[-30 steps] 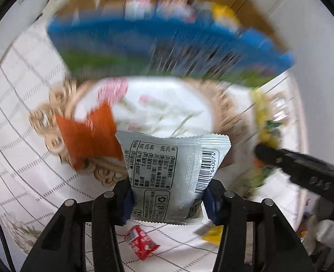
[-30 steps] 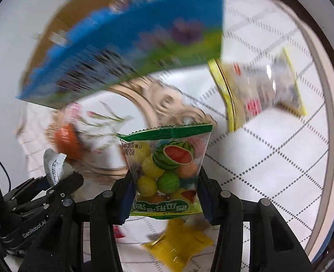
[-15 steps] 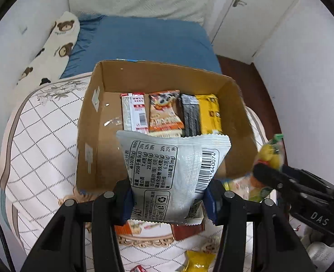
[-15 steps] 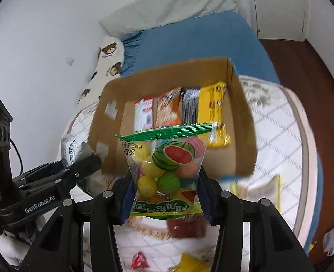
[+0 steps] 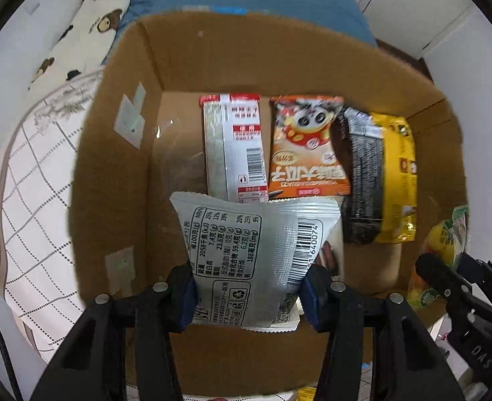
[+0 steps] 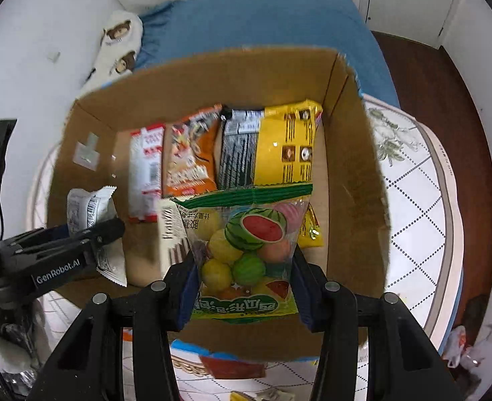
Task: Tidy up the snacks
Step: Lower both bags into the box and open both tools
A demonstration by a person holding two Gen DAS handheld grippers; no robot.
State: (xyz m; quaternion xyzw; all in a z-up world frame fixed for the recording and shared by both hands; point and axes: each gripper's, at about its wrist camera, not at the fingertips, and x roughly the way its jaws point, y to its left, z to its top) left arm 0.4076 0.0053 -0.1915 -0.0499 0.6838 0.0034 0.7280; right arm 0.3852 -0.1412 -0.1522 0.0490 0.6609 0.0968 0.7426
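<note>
My left gripper (image 5: 247, 292) is shut on a silver snack packet (image 5: 256, 250) and holds it over the open cardboard box (image 5: 112, 173). My right gripper (image 6: 244, 292) is shut on a clear bag of fruit-shaped gummies (image 6: 249, 250) with a green top, above the same box (image 6: 353, 173). In the box several packets lie side by side: a white and red one (image 5: 236, 147), an orange one (image 5: 308, 147), a black one (image 5: 363, 173) and a yellow one (image 5: 396, 180). The left gripper with its packet also shows in the right wrist view (image 6: 89, 234).
The box stands on a round table with a white quilted cloth (image 6: 419, 193). A blue bed (image 6: 266, 23) and a bear-print pillow (image 5: 82, 30) lie behind it. Loose snacks (image 6: 232, 367) lie on the cloth in front of the box. A dark wood floor (image 6: 440, 77) is at right.
Both grippers have moved forward over the box with their packets held; the box now fills both views, where it was farther off half a second ago.
</note>
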